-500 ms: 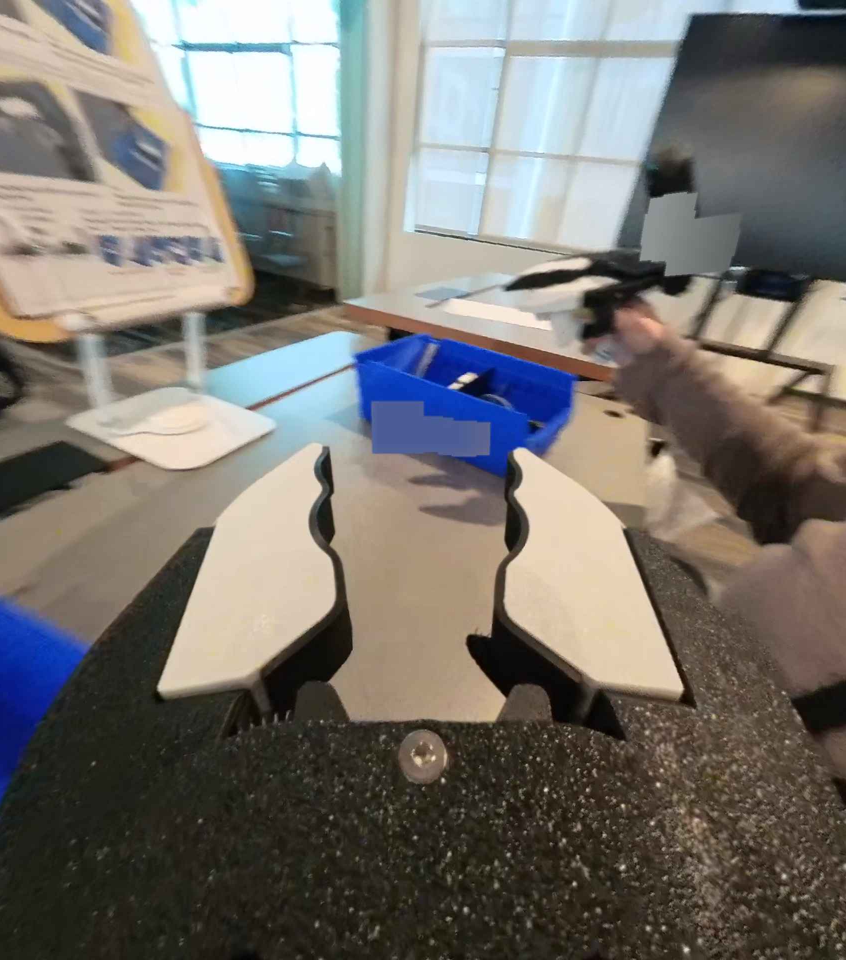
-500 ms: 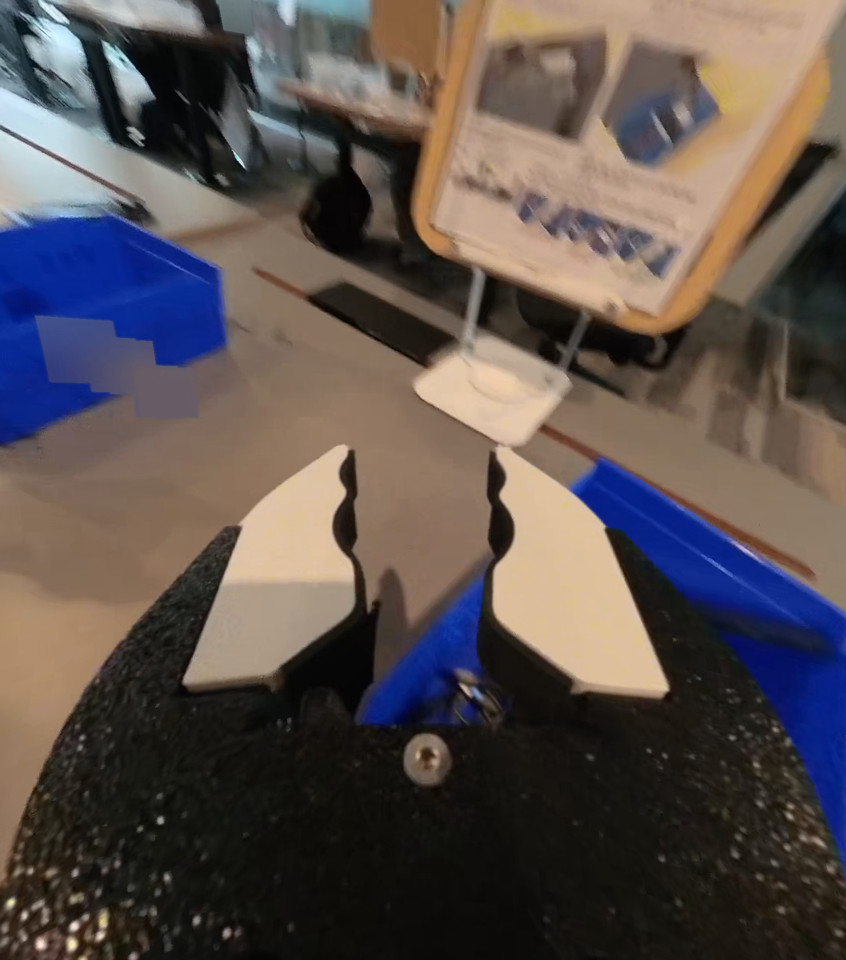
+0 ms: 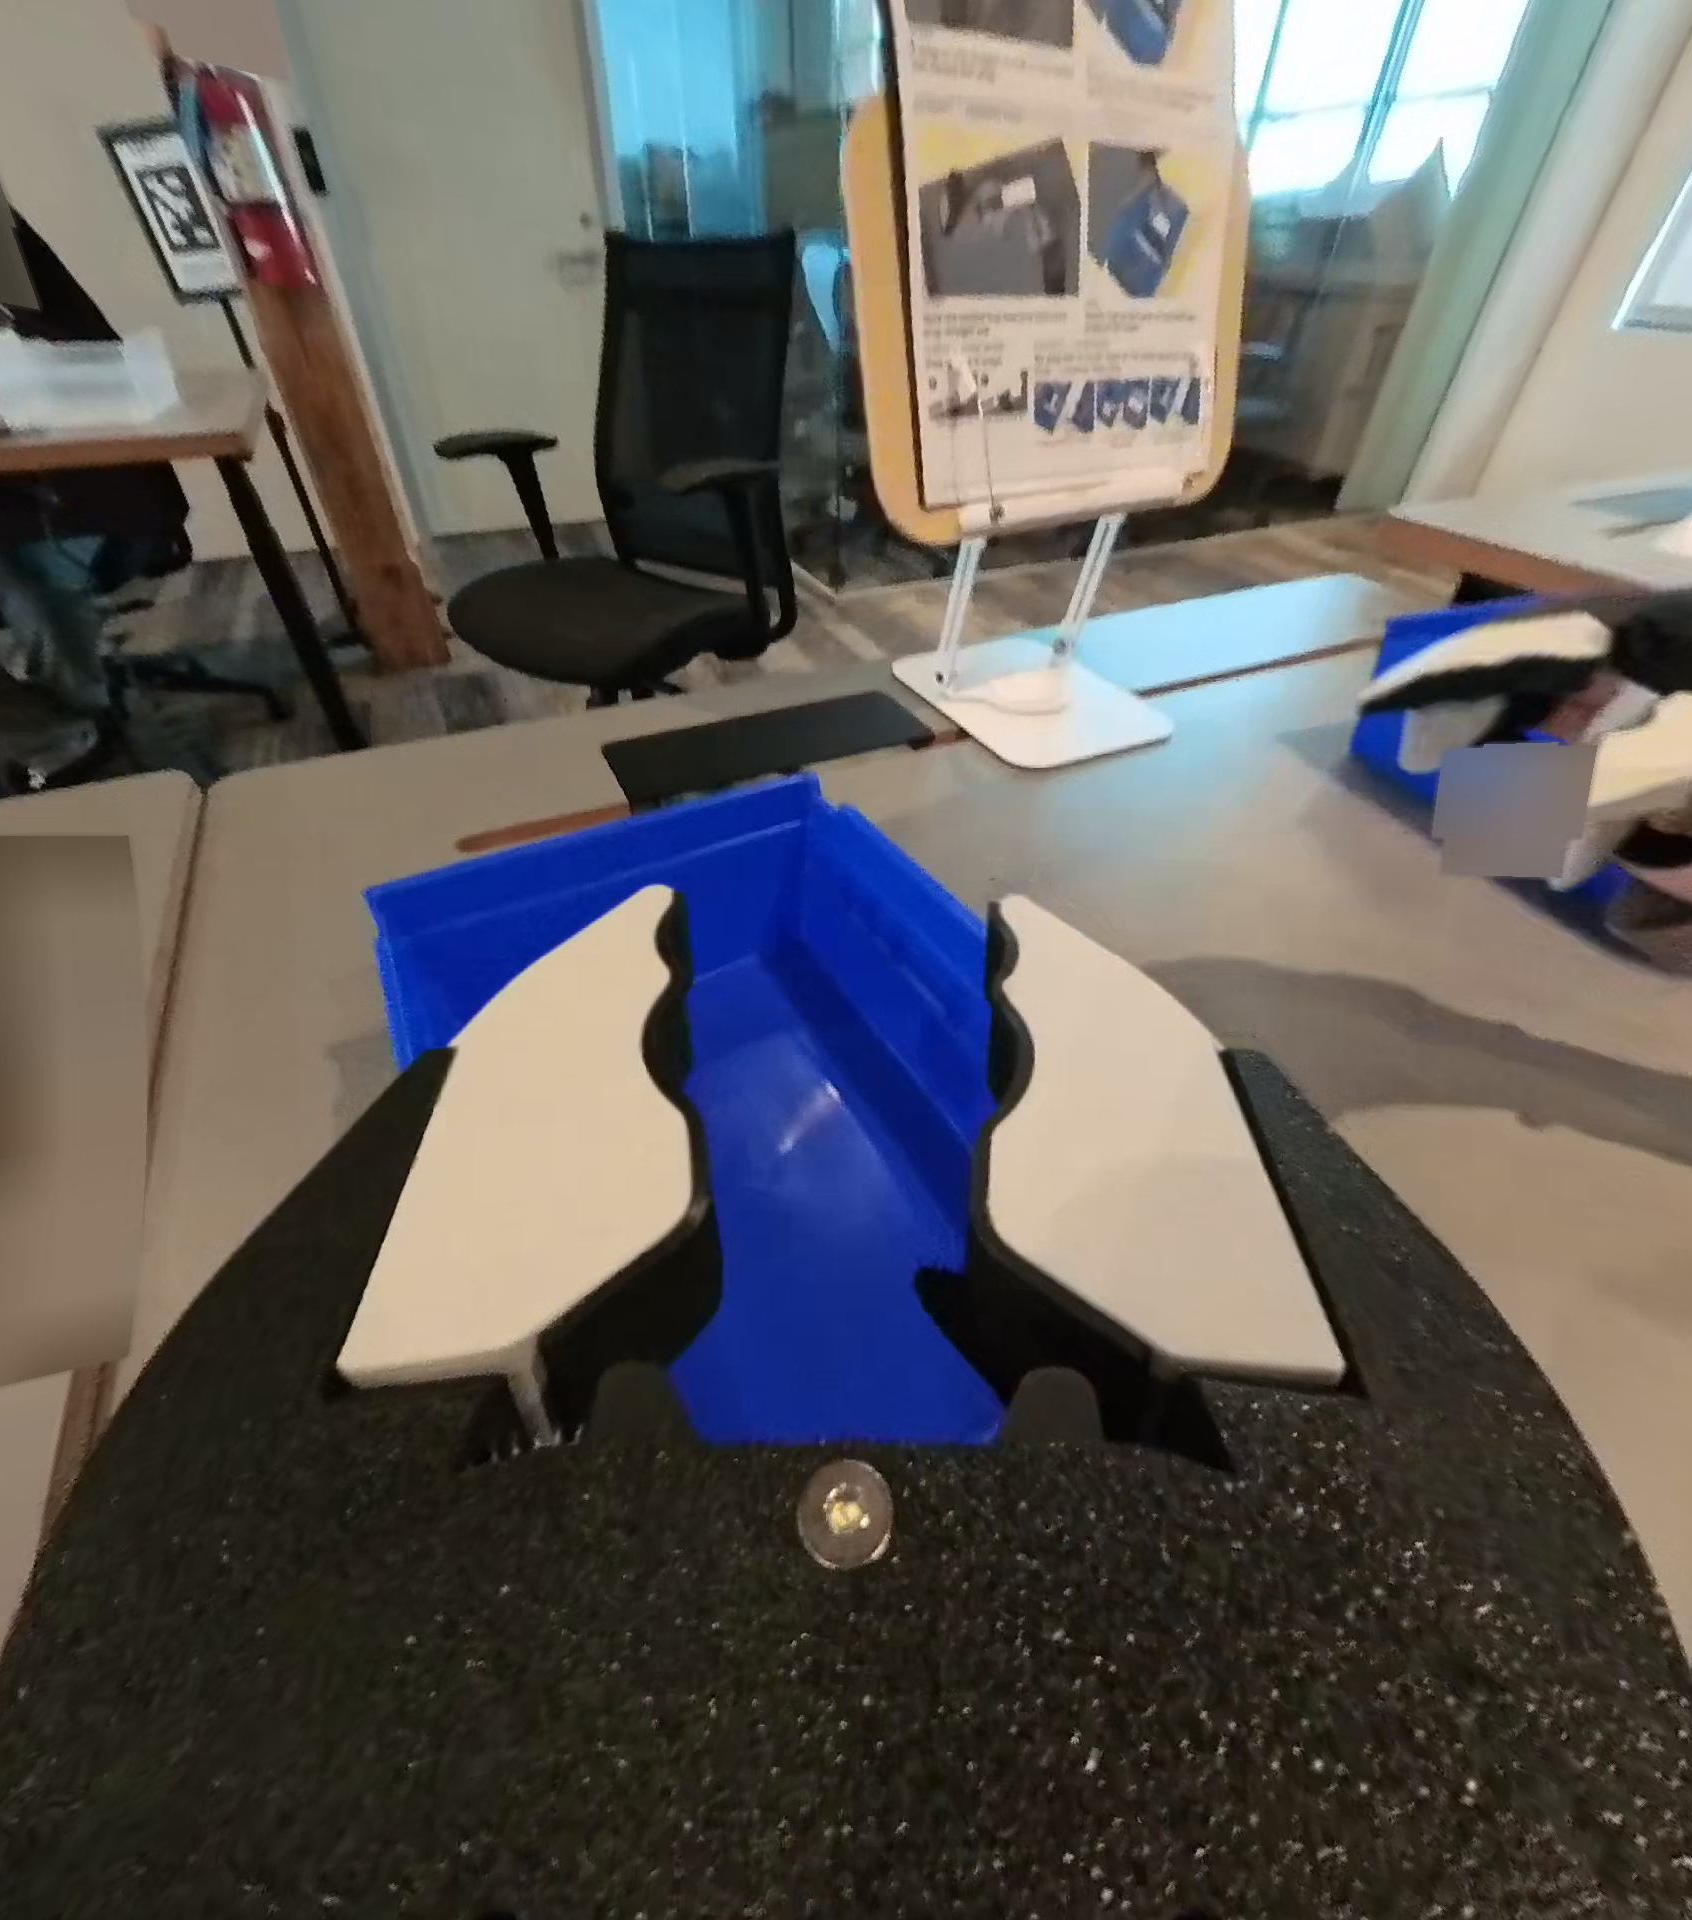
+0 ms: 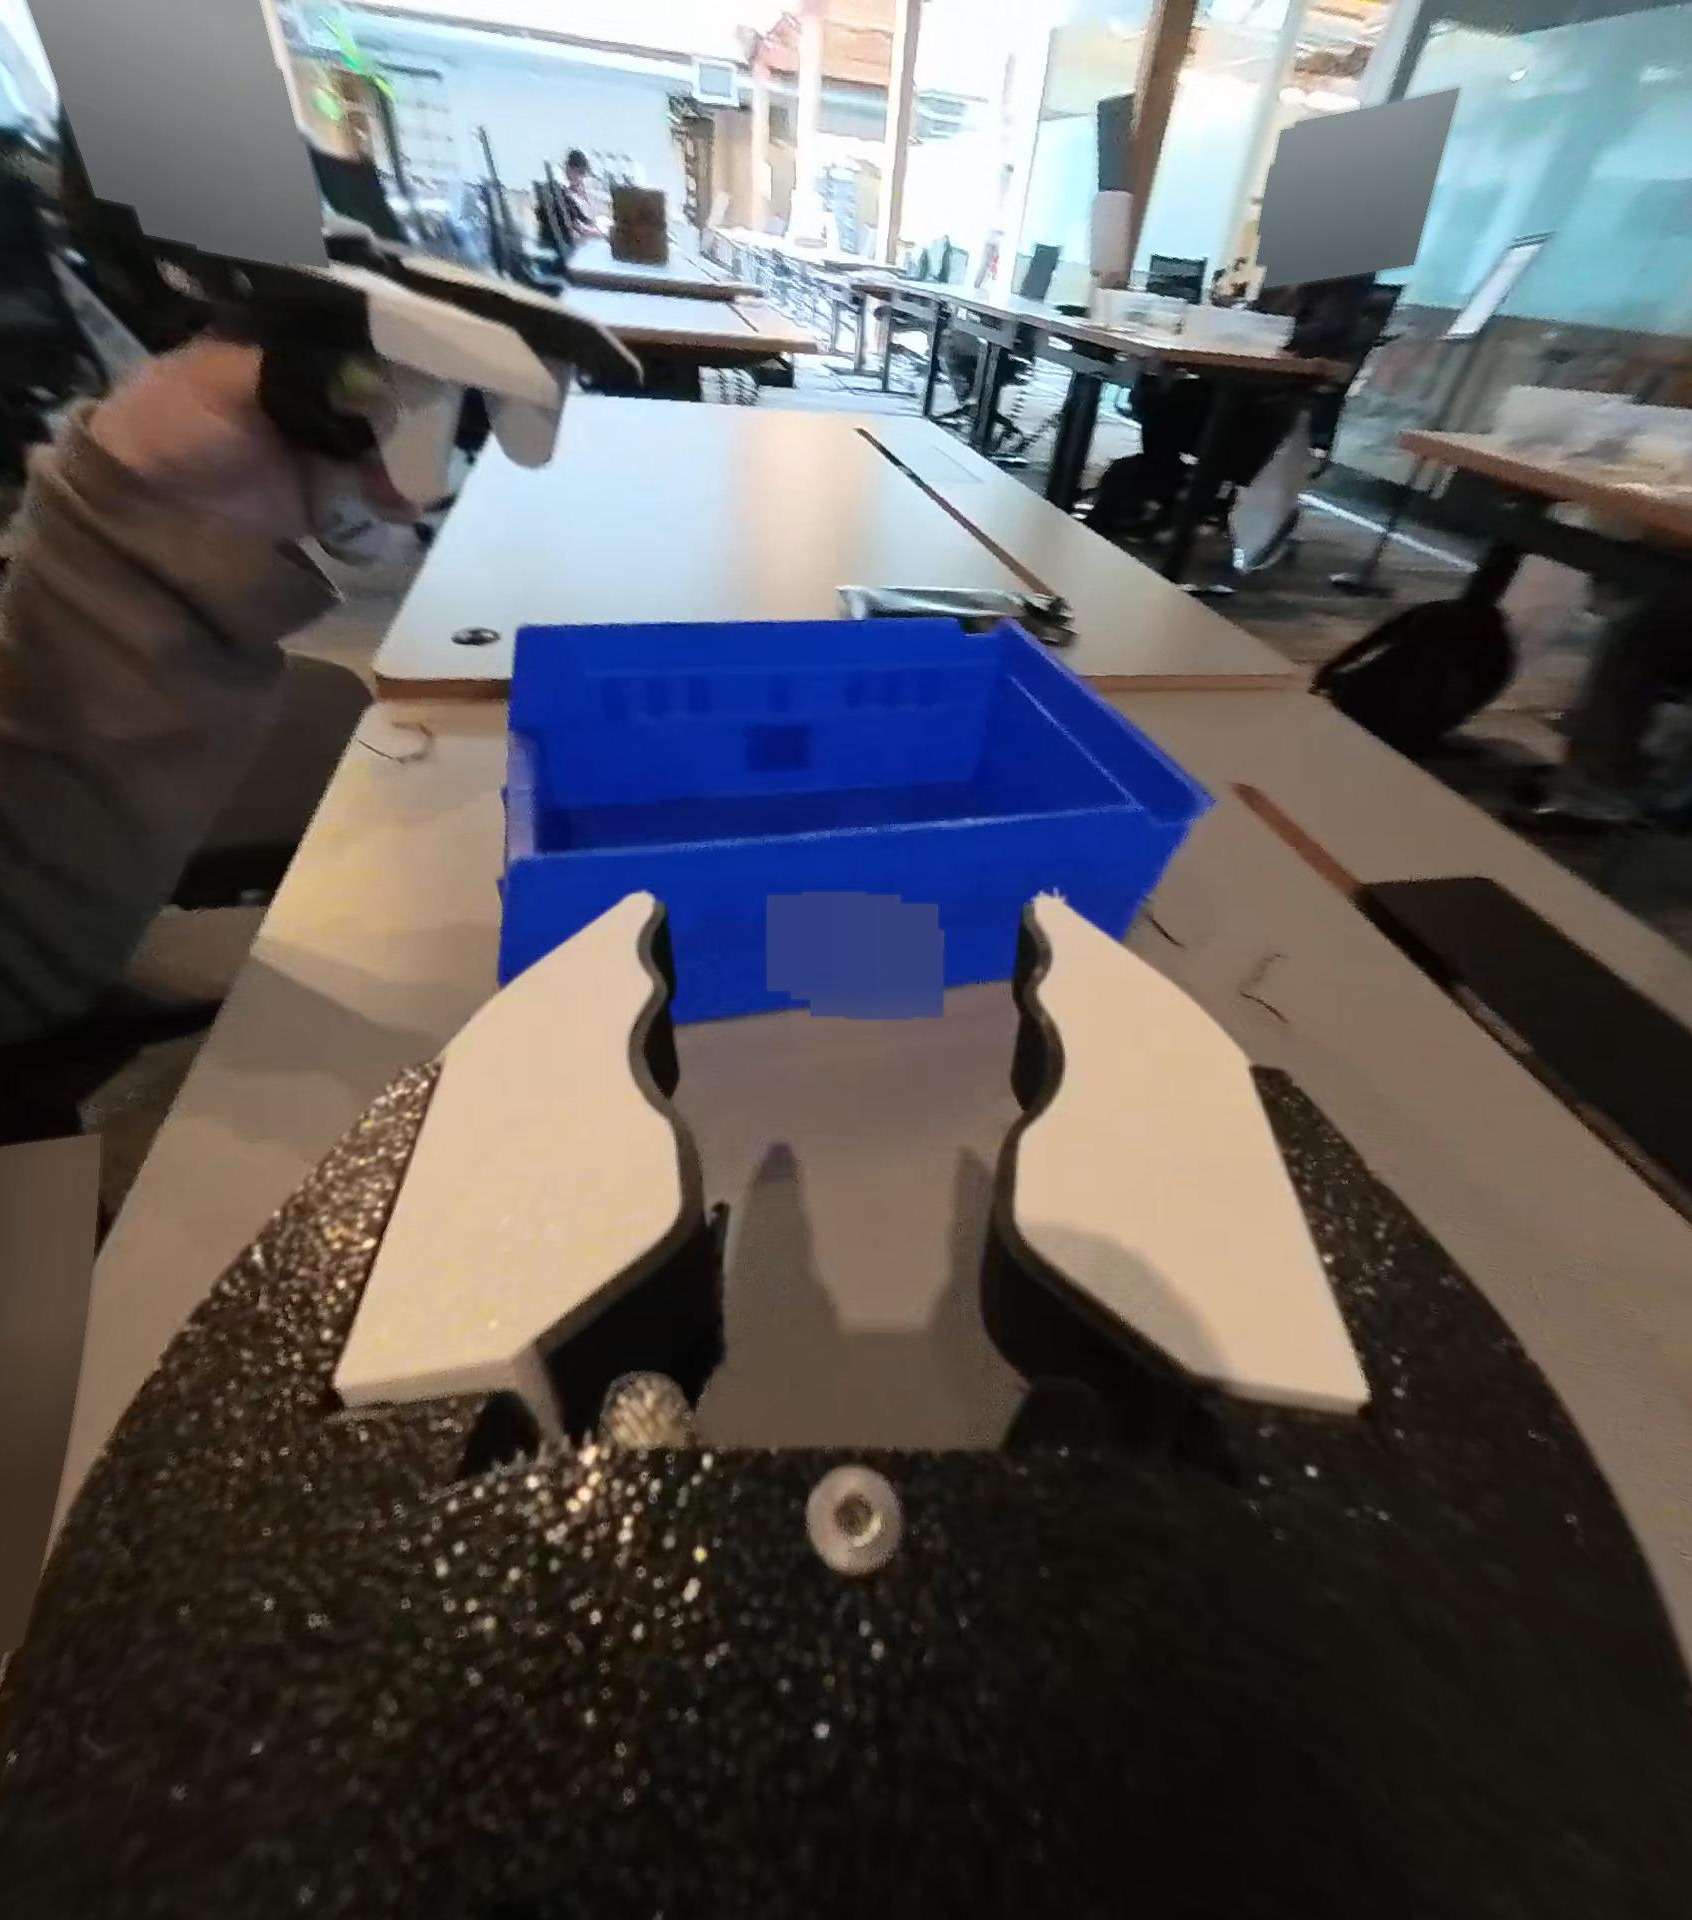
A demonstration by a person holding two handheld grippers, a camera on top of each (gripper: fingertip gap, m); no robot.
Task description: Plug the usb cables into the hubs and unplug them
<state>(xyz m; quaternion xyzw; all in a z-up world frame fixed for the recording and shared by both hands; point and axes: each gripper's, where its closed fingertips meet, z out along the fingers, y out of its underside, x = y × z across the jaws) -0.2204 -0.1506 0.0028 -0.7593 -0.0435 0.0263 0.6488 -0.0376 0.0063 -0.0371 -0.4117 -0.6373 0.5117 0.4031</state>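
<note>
We see no usb cable or hub in either view; we cannot tell where they lie. What we do see is a blue bin (image 3: 821, 1143) directly below our left gripper (image 3: 834, 935), whose white fingers (image 3: 551, 1132) stand spread with nothing between them; the stretch of bin floor showing in the gap is bare blue plastic. This bin sits on the grey worktop (image 3: 1185, 862), towards its near left part. In the right wrist view the same kind of blue bin (image 4: 821, 831) stands ahead of our right gripper (image 4: 842, 925), its fingers (image 4: 1133, 1143) also held apart and empty above bare worktop (image 4: 1393, 1143). There the left gripper (image 4: 468, 353) shows up high at the left, gripped by a hand (image 4: 198, 436) in a grey sleeve. In the left wrist view, a second blue bin (image 3: 1393, 727) sits near the worktop's far right edge, with the right gripper (image 3: 1507, 675) blurred in front of it. A poster stand (image 3: 1039, 260) rests on its white base at the far edge, beside a black pad (image 3: 769, 743).
</note>
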